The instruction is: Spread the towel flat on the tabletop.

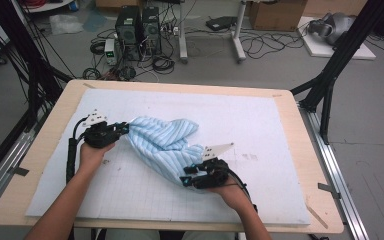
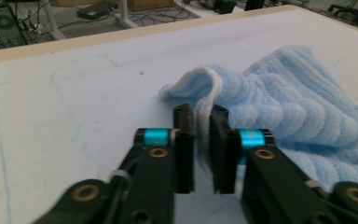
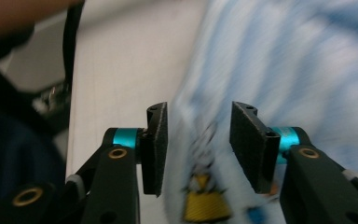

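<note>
A light blue striped towel point(image 1: 165, 145) lies bunched on the white mat point(image 1: 260, 125), stretched between the two grippers. My left gripper point(image 1: 125, 127) is at its far left corner. In the left gripper view the towel's point(image 2: 298, 107) white hem stands between the narrowly parted jaws of the left gripper point(image 2: 201, 116), and the pads do not clearly press on it. At the towel's near right end is my right gripper point(image 1: 186, 179). Its jaws point(image 3: 198, 116) stand well apart over the blurred towel point(image 3: 284, 56), above a small yellow print point(image 3: 203, 205).
The mat covers a wooden table point(image 1: 310, 150) with bare rims all round. Black frame posts point(image 1: 330, 75) stand at both far corners. Computer towers point(image 1: 137, 30), cables and boxes are on the floor behind the table.
</note>
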A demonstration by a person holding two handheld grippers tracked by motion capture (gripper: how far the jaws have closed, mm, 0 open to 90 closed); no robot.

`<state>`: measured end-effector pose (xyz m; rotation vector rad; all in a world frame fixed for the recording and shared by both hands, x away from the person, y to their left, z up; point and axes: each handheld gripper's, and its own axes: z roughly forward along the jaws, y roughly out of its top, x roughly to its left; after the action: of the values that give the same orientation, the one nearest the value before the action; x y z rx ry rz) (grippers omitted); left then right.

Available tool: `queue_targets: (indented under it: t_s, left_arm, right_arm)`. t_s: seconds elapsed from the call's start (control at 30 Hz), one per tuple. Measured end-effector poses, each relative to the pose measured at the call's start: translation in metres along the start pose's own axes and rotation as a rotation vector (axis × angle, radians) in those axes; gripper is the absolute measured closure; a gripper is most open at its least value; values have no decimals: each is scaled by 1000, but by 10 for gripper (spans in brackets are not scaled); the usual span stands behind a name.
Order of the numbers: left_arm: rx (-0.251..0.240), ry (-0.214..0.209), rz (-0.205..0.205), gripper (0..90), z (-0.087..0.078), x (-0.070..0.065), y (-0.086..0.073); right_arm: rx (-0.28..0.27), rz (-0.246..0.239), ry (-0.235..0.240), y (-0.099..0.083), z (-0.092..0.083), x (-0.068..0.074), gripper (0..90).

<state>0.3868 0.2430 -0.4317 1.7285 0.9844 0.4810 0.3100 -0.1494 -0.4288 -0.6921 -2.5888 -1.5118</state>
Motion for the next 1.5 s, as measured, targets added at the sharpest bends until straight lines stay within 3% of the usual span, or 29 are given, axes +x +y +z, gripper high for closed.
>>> queue_targets:
  t_s: [0.03, 0.07, 0.1, 0.13, 0.17, 0.27, 0.3, 0.4, 0.57, 0.6, 0.63, 0.67, 0.77, 0.9, 1.1, 1.13, 1.27, 1.3, 1.33, 1.43, 1.5]
  left_arm:
    - [3, -5, -13, 679, -2, 3, -3]
    - [3, 3, -24, 593, -3, 4, -5]
    - [1, 6, -26, 593, -4, 5, -7]
    - [-3, -3, -38, 553, -4, 7, -8]
    - [-7, -4, -43, 553, -4, 8, -8]
    - [-29, -10, -45, 510, -6, 7, -7]
    - [-29, -12, -40, 489, -6, 7, -7]
    - [-26, -12, -32, 483, -7, 7, -10]
    - [-18, -16, -33, 481, -7, 7, -13]
    - [-18, -16, -33, 479, -7, 7, -13]
    - [-14, -16, -27, 479, -6, 6, -13]
    - [-14, -16, -27, 479, -6, 6, -13]
    - [-7, -18, -26, 479, -6, 6, -15]
    - [-5, -16, -26, 479, -5, 5, -15]
    - [-4, -11, -28, 478, -3, 5, -16]
    - [-4, -10, -26, 478, -3, 5, -16]
    - [-5, -11, -28, 479, -4, 5, -15]
    - [-5, -11, -28, 479, -4, 5, -15]
    - [-5, -11, -29, 479, -3, 5, -16]
    - [-4, -13, -25, 479, -2, 5, -16]
    - [-5, -14, -21, 479, -2, 4, -16]
  right_arm:
    - [-33, 14, -15, 4, -5, -3, 516]
    - [-98, 41, -66, 12, -14, -11, 472]
    - [-98, 41, -66, 12, -14, -11, 472]
    - [-137, 54, -135, 20, -20, -19, 450]
    - [-137, 54, -135, 20, -20, -19, 450]
    - [-148, 78, -252, 32, -19, -32, 434]
    - [-131, 96, -306, 40, -13, -40, 452]
    - [-67, 91, -363, 51, 5, -51, 495]
    - [125, 99, -406, 52, 50, -65, 578]
    - [125, 99, -406, 52, 50, -65, 578]
    - [181, 84, -407, 48, 57, -67, 699]
    - [188, 80, -409, 47, 58, -66, 768]
    - [197, 59, -400, 47, 52, -64, 840]
    - [203, 60, -422, 38, 23, -60, 873]
    - [192, 99, -493, 15, -19, -53, 874]
    - [192, 99, -493, 15, -19, -53, 874]
    - [208, 107, -583, 2, -43, -44, 873]
    - [208, 107, -583, 2, -43, -44, 873]
    - [266, 111, -646, -6, -49, -43, 871]
    - [285, 154, -635, -13, -52, -48, 843]
    - [246, 156, -633, -12, -55, -48, 744]
